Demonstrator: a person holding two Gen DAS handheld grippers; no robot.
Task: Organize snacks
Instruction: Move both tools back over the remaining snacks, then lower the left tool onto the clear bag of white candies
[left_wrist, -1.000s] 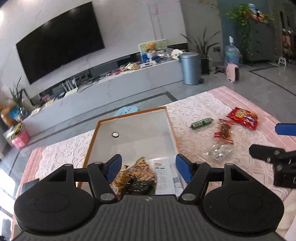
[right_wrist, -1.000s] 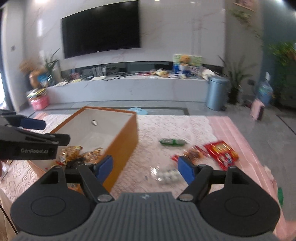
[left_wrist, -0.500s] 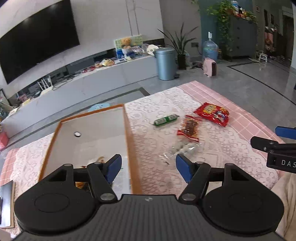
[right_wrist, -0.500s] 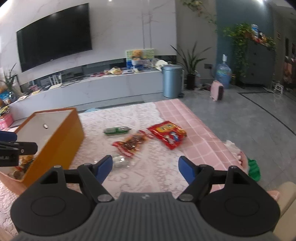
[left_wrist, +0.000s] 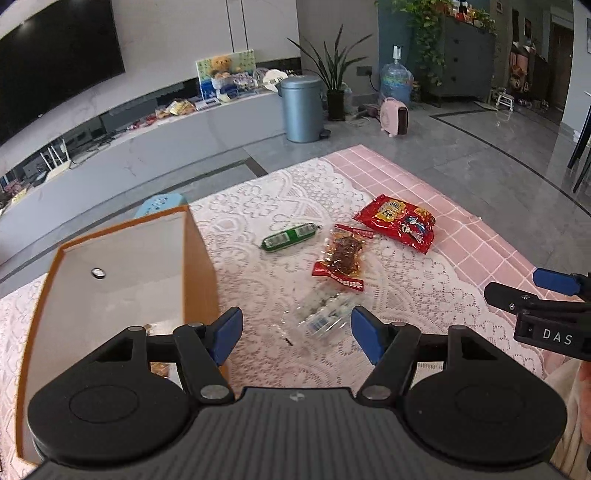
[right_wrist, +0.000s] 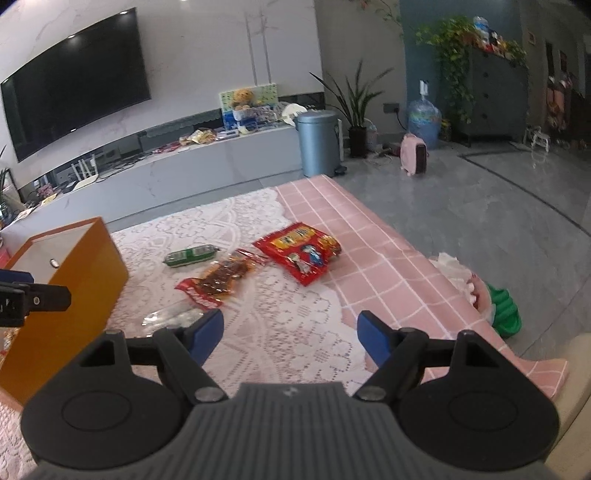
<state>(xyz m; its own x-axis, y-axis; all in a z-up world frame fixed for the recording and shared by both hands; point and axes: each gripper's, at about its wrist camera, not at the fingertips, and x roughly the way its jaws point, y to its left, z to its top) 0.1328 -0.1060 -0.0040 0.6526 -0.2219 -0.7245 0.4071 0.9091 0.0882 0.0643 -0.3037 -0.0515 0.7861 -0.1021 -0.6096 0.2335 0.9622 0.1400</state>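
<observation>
An orange box (left_wrist: 118, 280) stands at the left on the lace cloth, seen also in the right wrist view as the orange box (right_wrist: 77, 280). Loose snacks lie right of it: a green sausage (left_wrist: 290, 237), a clear-and-red jerky packet (left_wrist: 343, 256), a red bag (left_wrist: 399, 223) and a clear packet of pale sweets (left_wrist: 325, 312). My left gripper (left_wrist: 297, 328) hangs open above the clear packet, nothing between its pads. My right gripper (right_wrist: 290, 334) is open over bare lace, near the clear packet (right_wrist: 173, 317), with the red bag (right_wrist: 301, 254) ahead.
The pink checked tablecloth (right_wrist: 373, 254) ends at the right edge, with a green and white thing (right_wrist: 495, 302) just beyond. A grey bin (left_wrist: 301, 109) and a long TV bench (left_wrist: 147, 147) stand behind. The right gripper's tips (left_wrist: 550, 291) show at the left wrist view's right side.
Both grippers have swung right, away from the box's inside and toward the loose snacks. The left one now hangs over the clear packet. Both stay open with nothing held.
</observation>
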